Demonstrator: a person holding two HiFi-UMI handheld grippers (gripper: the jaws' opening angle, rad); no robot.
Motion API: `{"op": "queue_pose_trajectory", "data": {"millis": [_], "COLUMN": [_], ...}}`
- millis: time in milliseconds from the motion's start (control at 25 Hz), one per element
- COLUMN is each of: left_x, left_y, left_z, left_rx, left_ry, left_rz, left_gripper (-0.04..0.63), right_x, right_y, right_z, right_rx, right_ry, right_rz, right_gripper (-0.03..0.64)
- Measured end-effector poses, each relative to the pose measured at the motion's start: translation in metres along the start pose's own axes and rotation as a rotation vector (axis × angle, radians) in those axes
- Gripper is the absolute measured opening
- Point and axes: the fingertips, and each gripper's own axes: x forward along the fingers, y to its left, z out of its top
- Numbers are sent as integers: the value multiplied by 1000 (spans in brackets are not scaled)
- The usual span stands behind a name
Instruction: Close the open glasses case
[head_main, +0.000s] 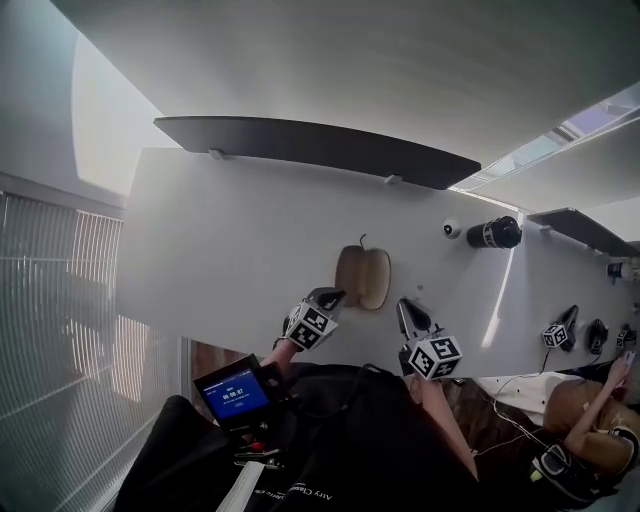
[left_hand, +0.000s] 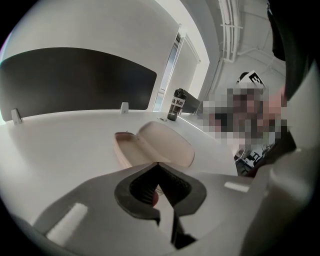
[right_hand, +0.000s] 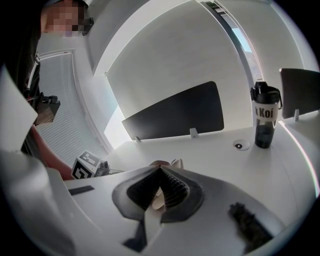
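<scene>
An open beige glasses case (head_main: 362, 277) lies on the white desk (head_main: 220, 250), its two shells spread flat side by side. My left gripper (head_main: 335, 295) hovers just short of the case's near left side, and its jaws meet at the tips with nothing between them. In the left gripper view the case (left_hand: 152, 147) sits right beyond the left gripper (left_hand: 157, 164). My right gripper (head_main: 405, 305) is near the case's right side, also shut and empty. In the right gripper view only a sliver of the case (right_hand: 177, 162) peeks over the right gripper (right_hand: 160, 169).
A black bottle (head_main: 497, 233) and a round cable grommet (head_main: 452, 228) stand at the desk's far right. A dark divider panel (head_main: 320, 150) runs along the back edge. A device with a blue screen (head_main: 237, 392) sits near me. Another person (head_main: 600, 420) works at the right.
</scene>
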Motion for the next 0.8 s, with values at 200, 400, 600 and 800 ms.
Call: {"op": "queue_pose_trajectory", "data": {"millis": [200,400,600,800], "left_x": [3,2,0,0], "left_y": [5,11,13,15], "left_z": [-6,-11,-10,-11], "left_rx": [-27,-48,-87,-105], "left_ry": [9,19,12,2], "left_rz": [6,10,7,2], "left_gripper": [6,6,6,6], "right_x": [7,20,36,54], "right_y": [-5,-13,-30,-42], "right_z": [-1,-3,-12,-33], "right_rx": [8,14,30,68], "right_ry": [9,25,65,131], "right_rz": [-8,-13,-26,-31], "right_gripper": [-2,-2,-2,-2]}}
